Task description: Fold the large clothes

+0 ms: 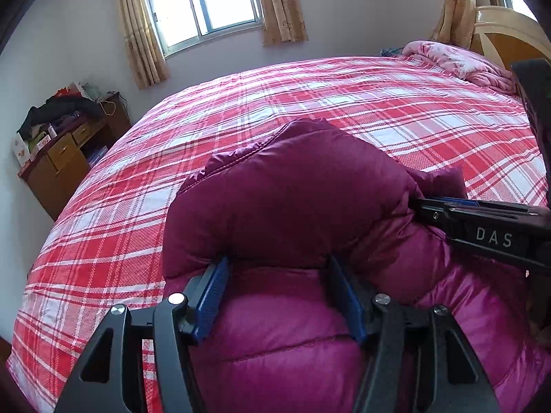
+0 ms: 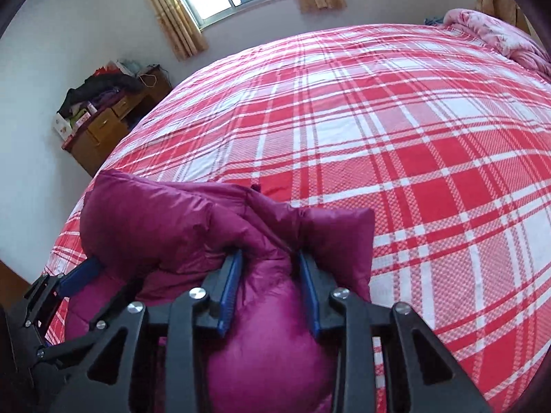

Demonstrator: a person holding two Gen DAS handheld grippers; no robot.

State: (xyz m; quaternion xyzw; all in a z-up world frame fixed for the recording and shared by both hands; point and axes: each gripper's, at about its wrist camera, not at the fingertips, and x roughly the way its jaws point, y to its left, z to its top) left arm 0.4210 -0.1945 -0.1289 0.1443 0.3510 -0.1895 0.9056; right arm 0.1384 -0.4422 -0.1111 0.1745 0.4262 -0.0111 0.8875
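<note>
A puffy magenta down jacket [image 1: 292,186] lies bunched on the near side of a bed with a red and white plaid sheet [image 1: 310,93]. My left gripper [image 1: 279,296] has its blue pads sunk into a thick fold of the jacket, which bulges between them and rolls over their tips. My right gripper [image 2: 270,275] holds a narrower gathered fold of the same jacket [image 2: 165,223] between its pads. In the left wrist view the right gripper [image 1: 415,204] comes in from the right, tips buried in the fabric. A blue fingertip of the left gripper [image 2: 82,272] shows under the jacket's left edge.
The plaid sheet [image 2: 413,137] stretches far and to the right beyond the jacket. A crumpled pink quilt [image 1: 458,62] lies at the far right by the wooden headboard [image 1: 506,31]. A cluttered wooden dresser [image 1: 65,158] stands left of the bed under a curtained window [image 1: 206,0].
</note>
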